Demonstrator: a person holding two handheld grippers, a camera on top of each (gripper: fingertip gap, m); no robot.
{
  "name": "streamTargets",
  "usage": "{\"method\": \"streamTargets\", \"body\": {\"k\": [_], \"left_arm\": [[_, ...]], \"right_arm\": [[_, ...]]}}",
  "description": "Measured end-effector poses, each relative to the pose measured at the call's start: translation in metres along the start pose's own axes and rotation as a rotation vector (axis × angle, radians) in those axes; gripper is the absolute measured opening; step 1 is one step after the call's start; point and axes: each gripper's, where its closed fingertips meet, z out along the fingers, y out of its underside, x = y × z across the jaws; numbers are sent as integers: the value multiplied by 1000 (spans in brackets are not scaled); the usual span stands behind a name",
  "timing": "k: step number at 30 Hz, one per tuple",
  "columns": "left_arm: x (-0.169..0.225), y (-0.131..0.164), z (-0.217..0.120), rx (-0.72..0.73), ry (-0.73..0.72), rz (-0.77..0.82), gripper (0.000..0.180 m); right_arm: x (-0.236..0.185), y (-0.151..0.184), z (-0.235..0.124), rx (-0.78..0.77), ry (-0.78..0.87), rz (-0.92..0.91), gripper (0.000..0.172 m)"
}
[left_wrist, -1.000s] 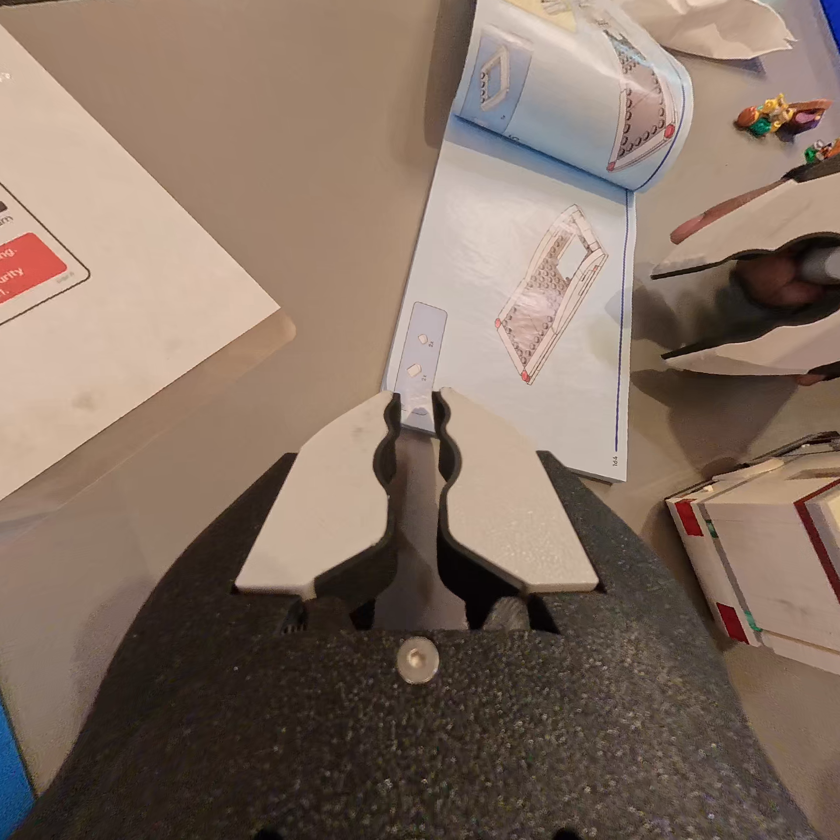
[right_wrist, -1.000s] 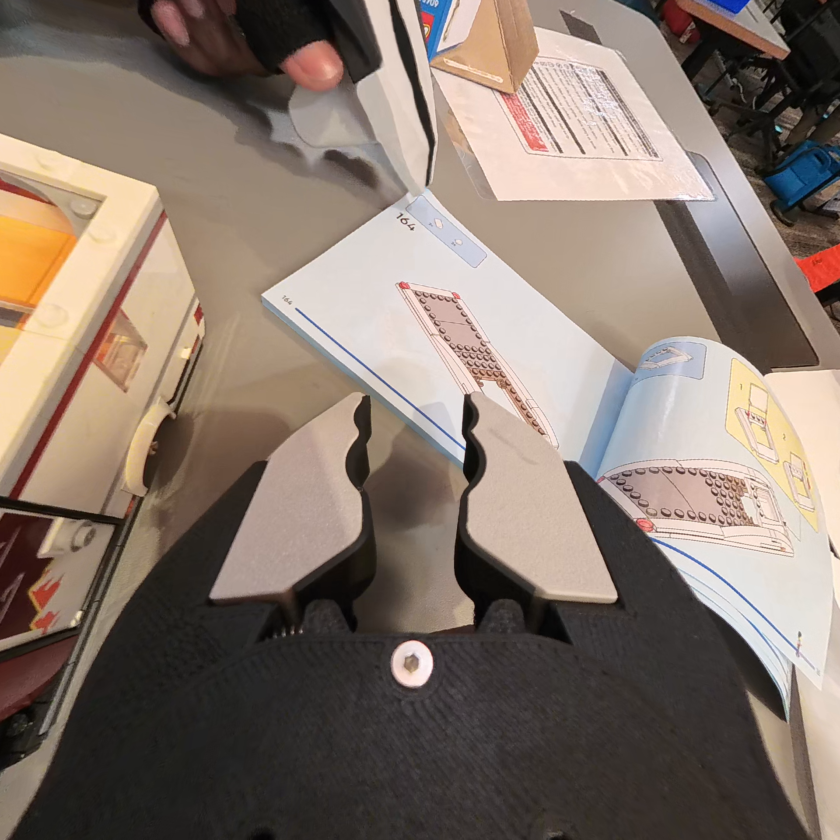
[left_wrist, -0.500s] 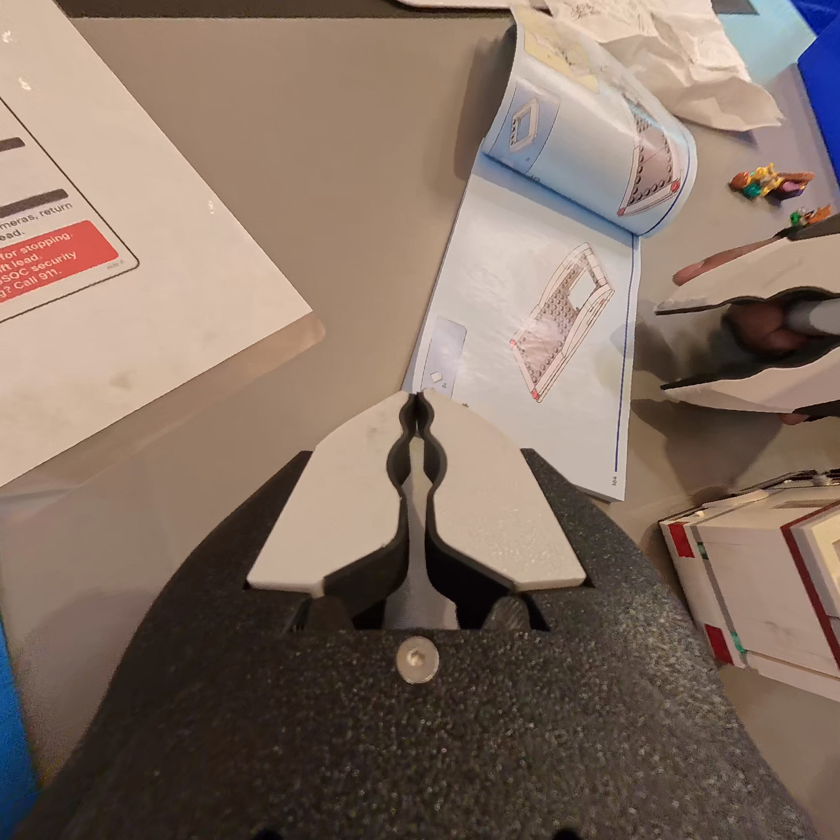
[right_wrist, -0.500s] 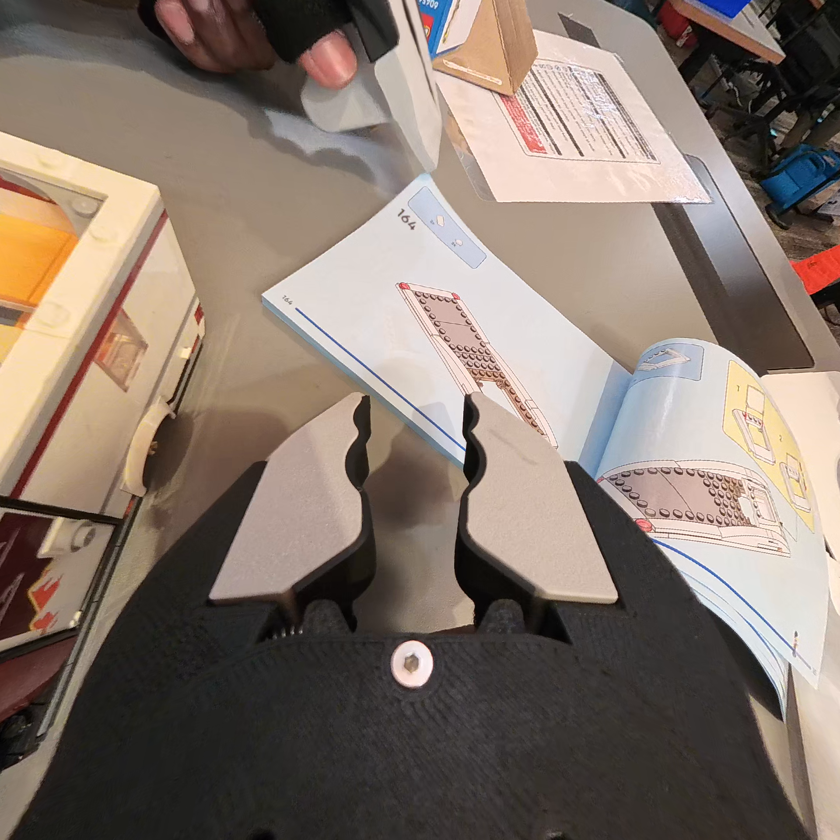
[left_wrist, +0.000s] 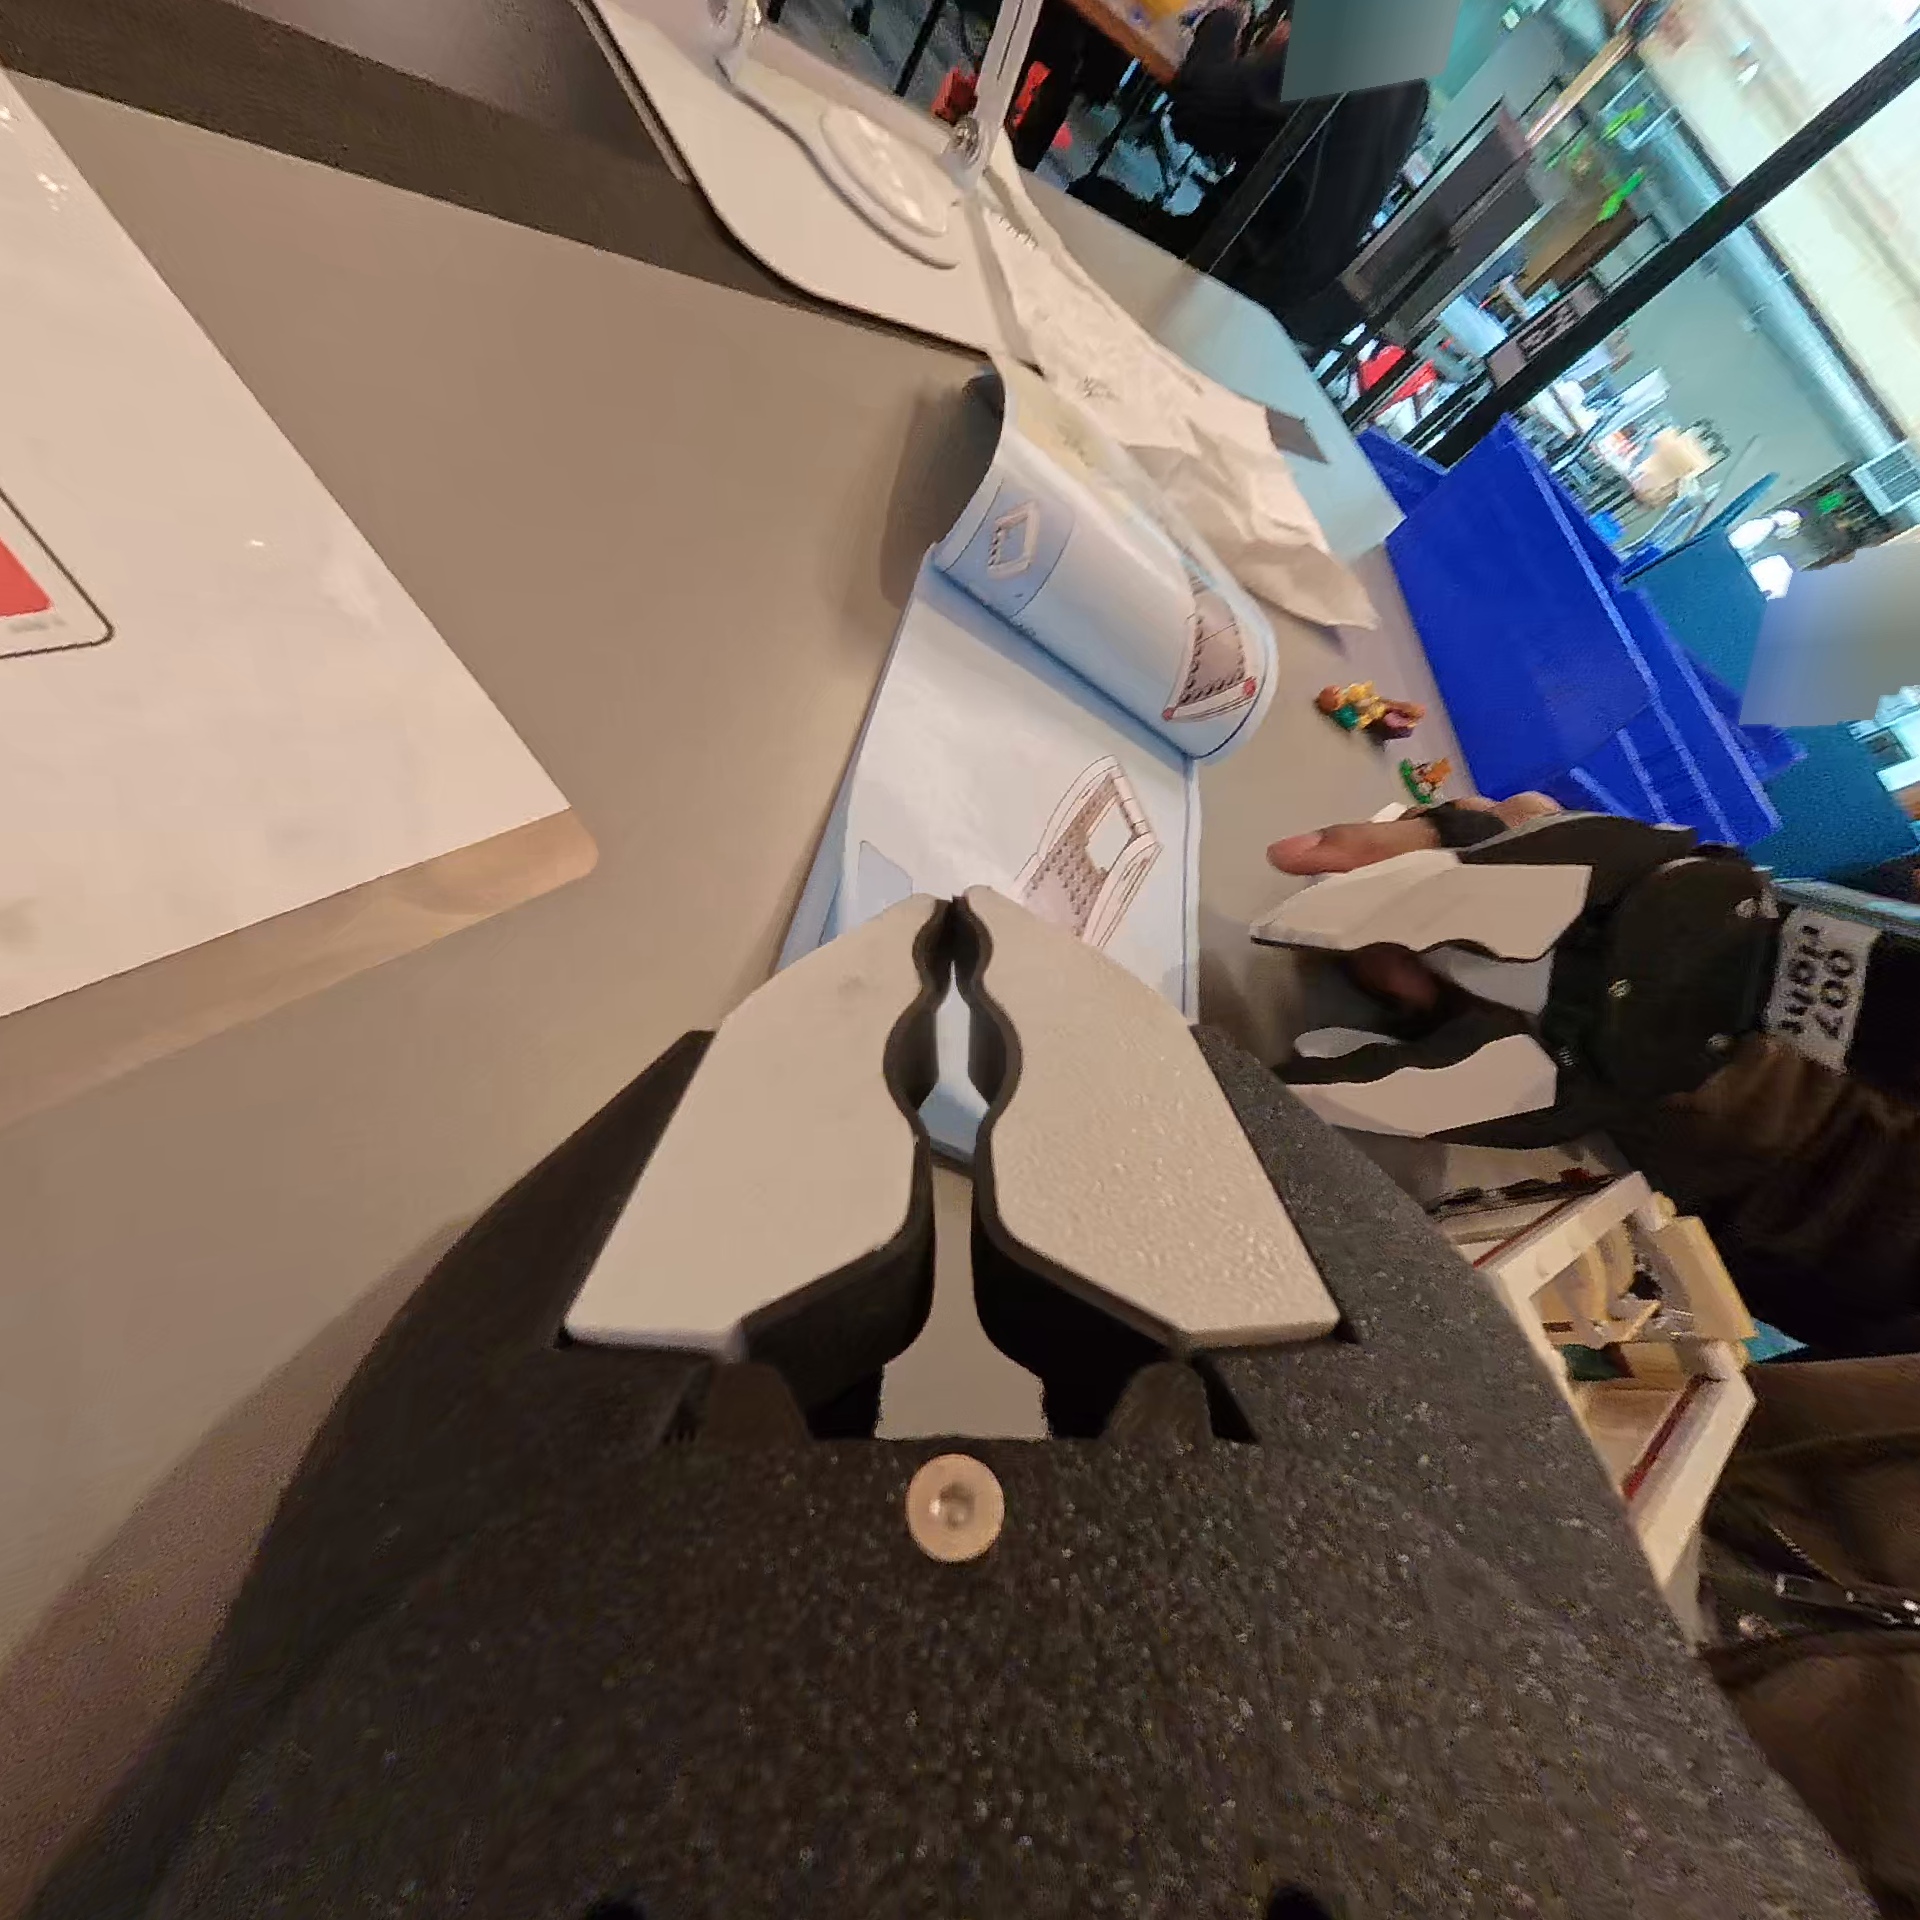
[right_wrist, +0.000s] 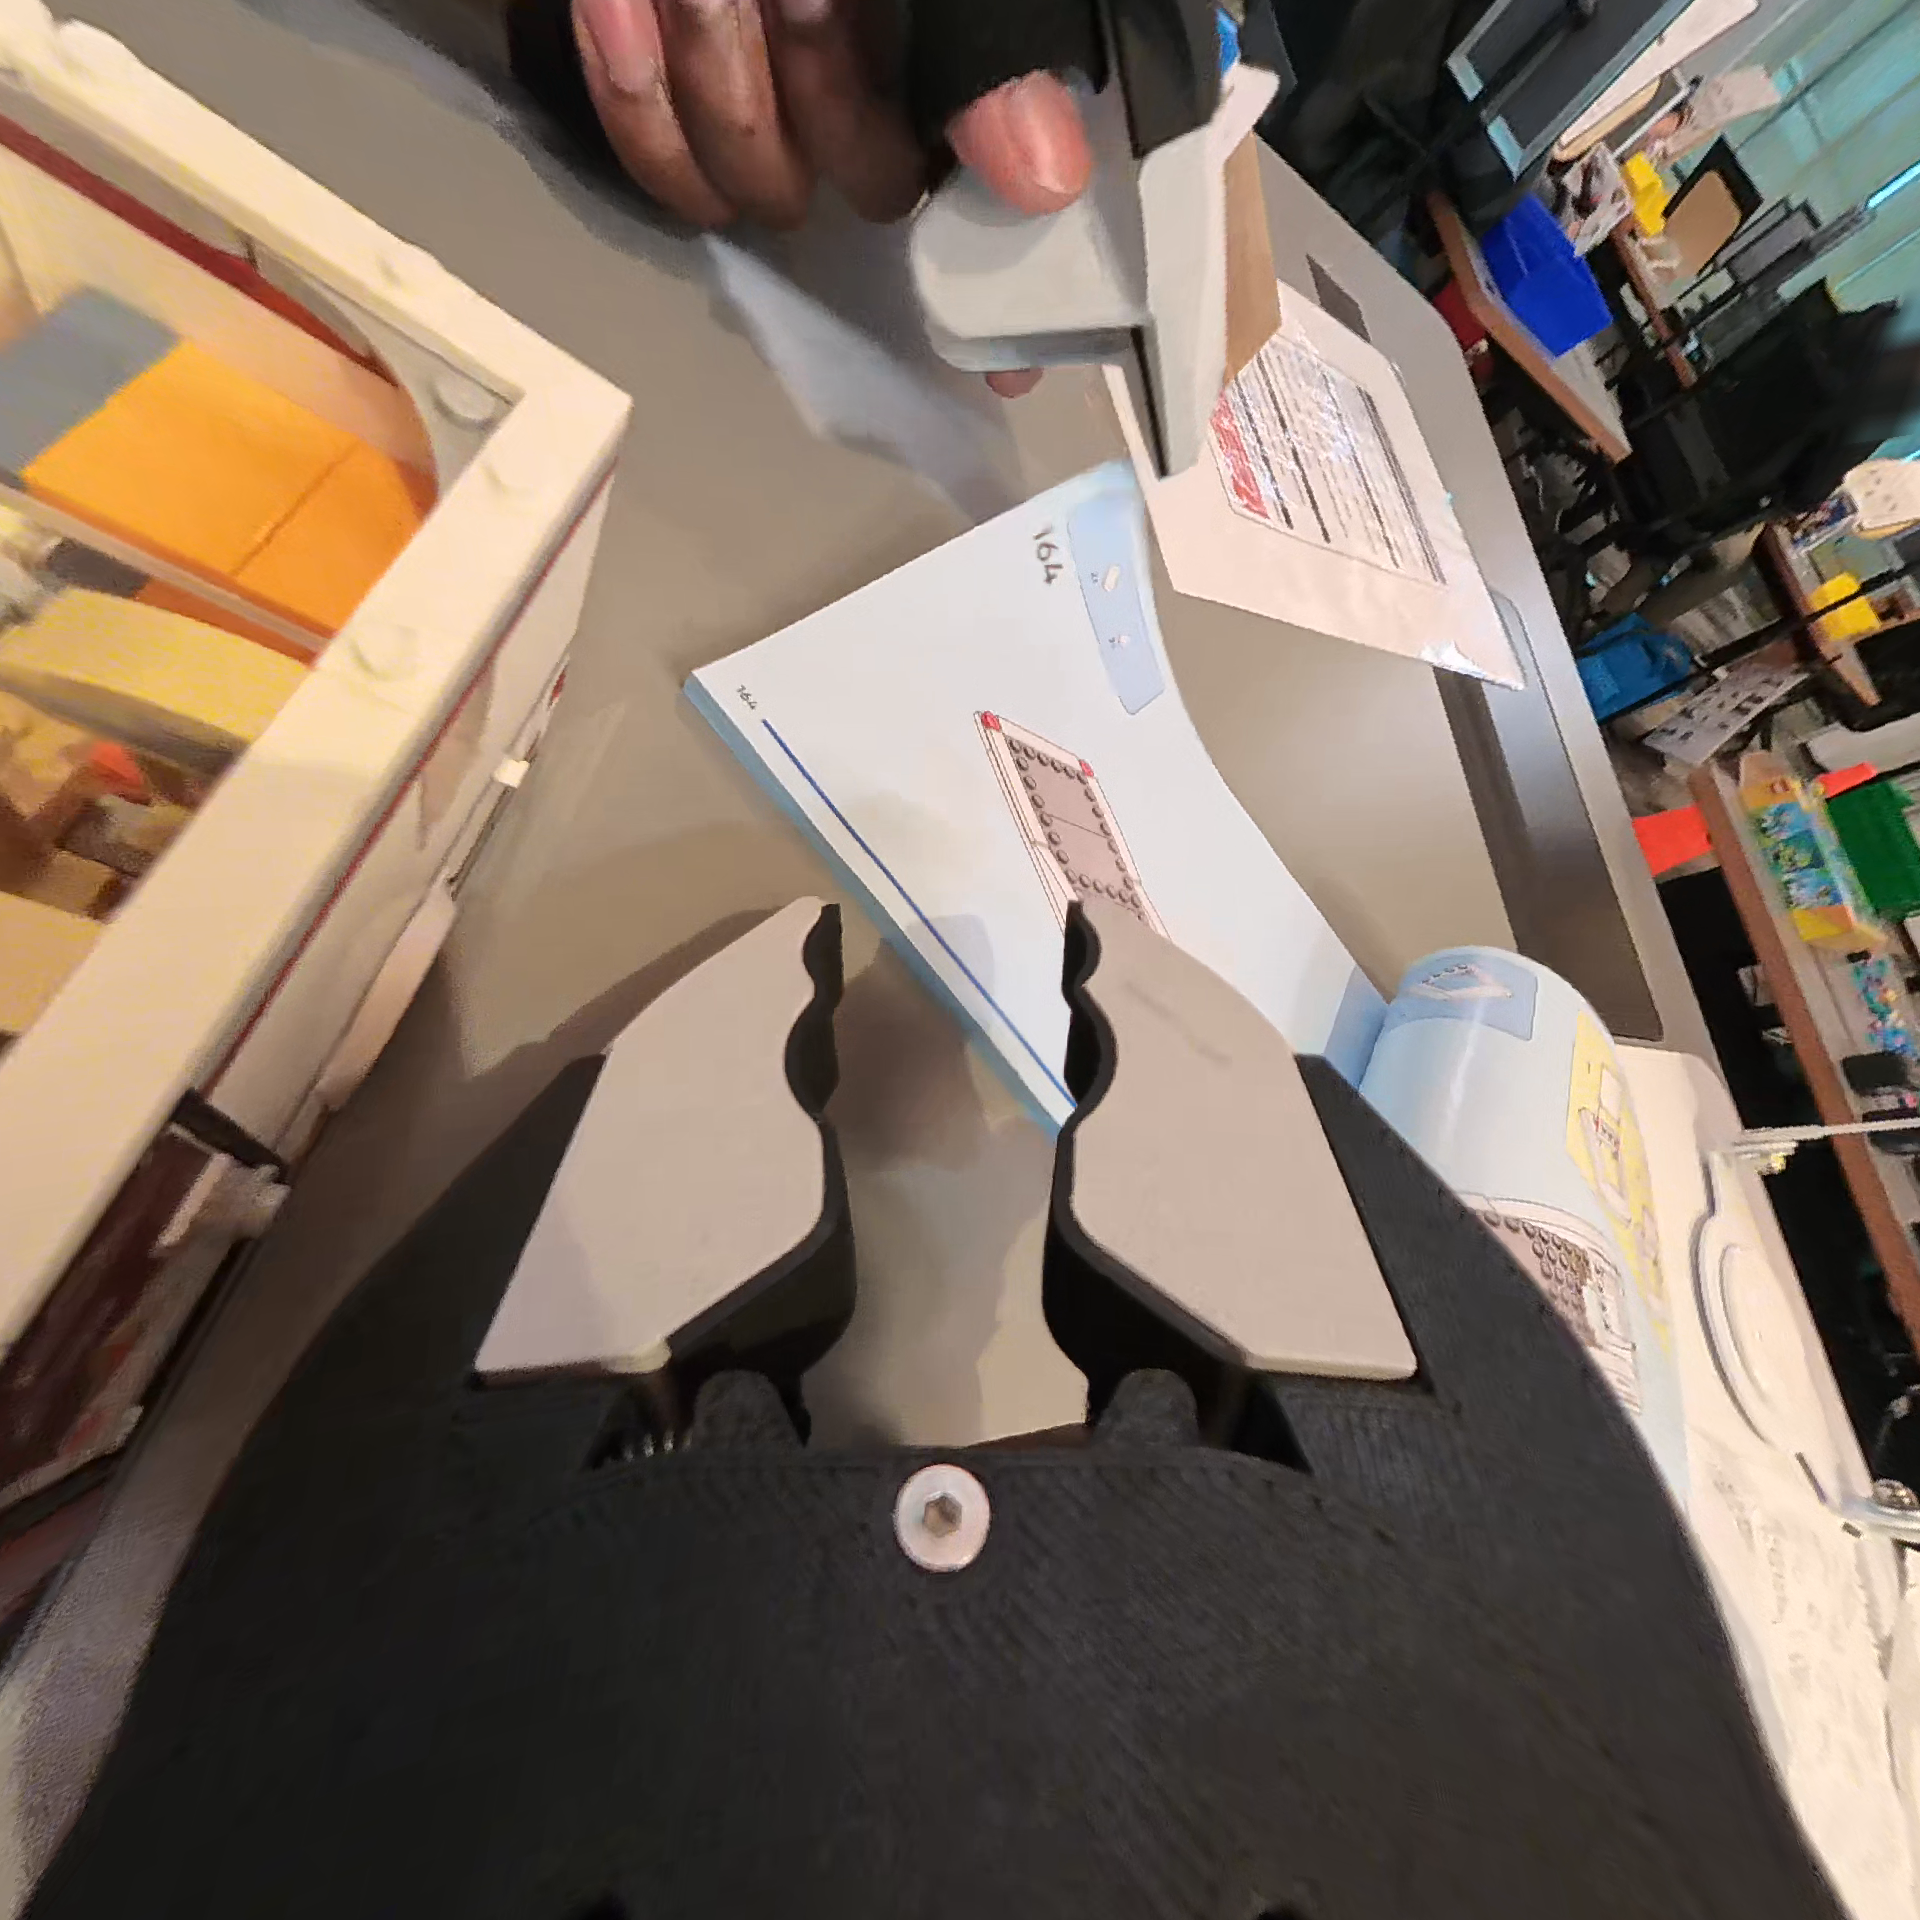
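Grippers over an open building-brick instruction booklet

Left gripper (left_wrist: 953, 920) is clenched with nothing between its tips, right gripper (right_wrist: 951, 935) gapes bare; both hover over the pale-blue booklet (right_wrist: 997, 748) on the grey table (left_wrist: 623, 540), a white brick model (right_wrist: 312, 644) and laminated notice sheet (left_wrist: 208, 644) beside

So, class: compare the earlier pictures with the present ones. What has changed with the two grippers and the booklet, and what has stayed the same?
The left gripper went from slightly open to shut, holding nothing, and tilted up, so the room behind shows. The right gripper stays open, empty, over the booklet's near edge. The booklet stays open on the table, beside the white brick model.
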Motion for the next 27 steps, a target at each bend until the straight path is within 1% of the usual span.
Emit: {"method": "streamTargets", "body": {"k": [4,6,8,11,13,17,19,22,27], "left_arm": [[0,-3,-1,29,24,-35,0],[-3,-3,0,25,11,-36,0],[-11,1,-1,-13,-63,17,0],[-30,11,-5,-113,-221,135,2],[-35,17,-8,-175,-273,195,15],[-32,28,-8,-267,-276,302,34],[-31,30,-8,-286,-280,351,39],[-27,34,-5,-304,-263,382,47],[-23,39,-2,-332,-249,412,52]], "right_arm": [[0,-2,2,9,8,-22,40],[-1,-4,3,14,11,-34,39],[-1,-4,3,14,14,-38,38],[-1,-4,3,16,18,-43,38],[-1,-4,3,17,20,-46,38],[-1,-4,2,18,22,-50,38],[-1,-4,3,18,22,-50,37],[-1,-4,3,18,21,-49,37],[-1,-4,3,17,22,-51,37]]}}
